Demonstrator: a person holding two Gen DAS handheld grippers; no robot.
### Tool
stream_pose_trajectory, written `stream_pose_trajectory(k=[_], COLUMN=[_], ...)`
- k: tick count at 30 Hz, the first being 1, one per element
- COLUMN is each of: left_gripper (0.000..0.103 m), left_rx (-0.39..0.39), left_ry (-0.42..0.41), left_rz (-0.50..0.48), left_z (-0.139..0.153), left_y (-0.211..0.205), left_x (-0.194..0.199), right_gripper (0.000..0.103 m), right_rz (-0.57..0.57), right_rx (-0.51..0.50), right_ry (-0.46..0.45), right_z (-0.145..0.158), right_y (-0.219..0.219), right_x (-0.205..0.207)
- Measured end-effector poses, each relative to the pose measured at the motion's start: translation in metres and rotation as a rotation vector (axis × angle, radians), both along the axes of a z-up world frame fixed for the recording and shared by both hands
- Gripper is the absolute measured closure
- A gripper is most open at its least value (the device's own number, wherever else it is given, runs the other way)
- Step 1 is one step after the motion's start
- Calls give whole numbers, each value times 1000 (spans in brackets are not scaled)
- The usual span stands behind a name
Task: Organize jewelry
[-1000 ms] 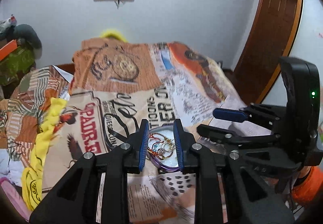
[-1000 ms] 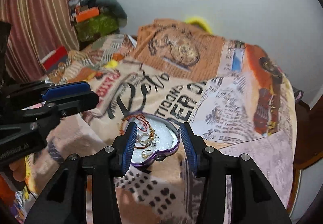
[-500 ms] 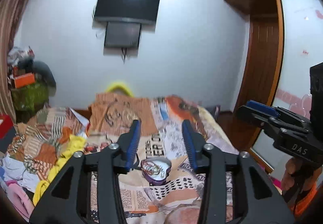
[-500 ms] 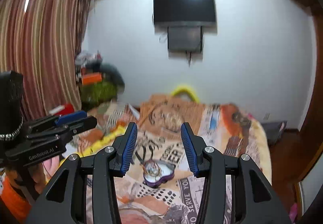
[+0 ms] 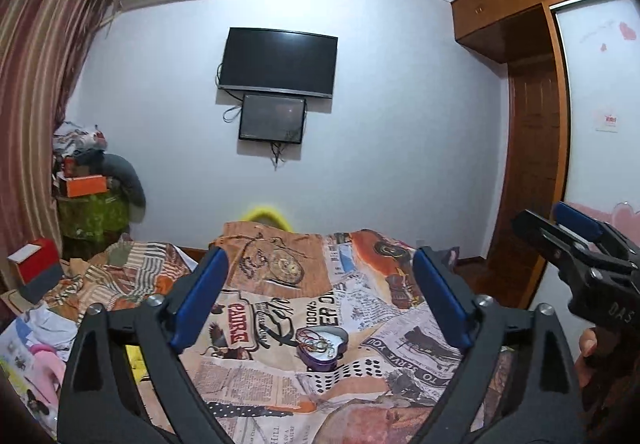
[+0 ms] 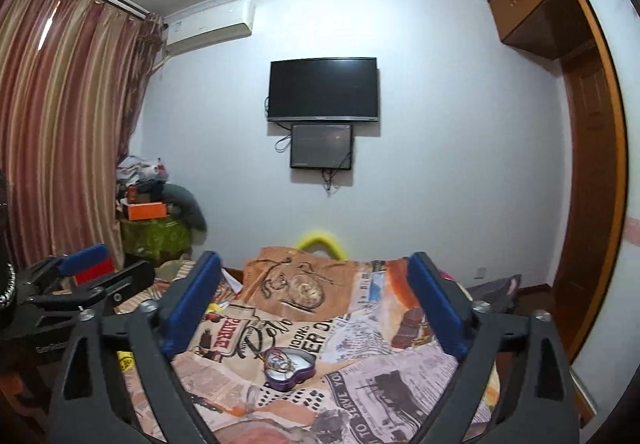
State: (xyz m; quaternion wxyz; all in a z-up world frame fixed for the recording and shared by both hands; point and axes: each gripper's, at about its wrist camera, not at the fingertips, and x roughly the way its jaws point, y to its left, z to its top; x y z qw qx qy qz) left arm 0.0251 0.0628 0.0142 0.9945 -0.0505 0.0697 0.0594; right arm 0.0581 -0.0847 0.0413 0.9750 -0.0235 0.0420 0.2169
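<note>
A purple heart-shaped tin (image 5: 322, 348) lies open on the printed bedspread (image 5: 360, 308), with gold rings and a thin red-gold chain piled inside. It also shows in the right wrist view (image 6: 289, 367). My left gripper (image 5: 320, 304) is open and empty, held well back from the tin and above it. My right gripper (image 6: 316, 304) is open and empty too, also held back from the tin. Each gripper shows at the edge of the other's view, the right one (image 5: 576, 240) and the left one (image 6: 84, 276).
The bedspread (image 6: 400, 356) covers a bed that runs to the far wall. Loose clothes (image 5: 48, 344) and a red box (image 5: 34, 264) lie at the left. A wooden wardrobe and door (image 5: 532, 204) stand at the right. A TV (image 5: 278, 62) hangs on the wall.
Both grippers have pulled up and back from the tin, which now looks small and far. Both sets of fingers have opened wider. The tin has stayed in place.
</note>
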Motion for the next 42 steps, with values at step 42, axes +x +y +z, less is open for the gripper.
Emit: stream_pose_trajectory(k=[42], left_gripper=[2], left_rx=[23], left_ry=[31], left_rz=[-12], left_z=[-7], left_y=[-13], left_x=[1], right_gripper=[0], right_rz=[-9], right_rx=[-7], right_ry=[60], right_z=[-5], right_y=[-23], right_x=[-17])
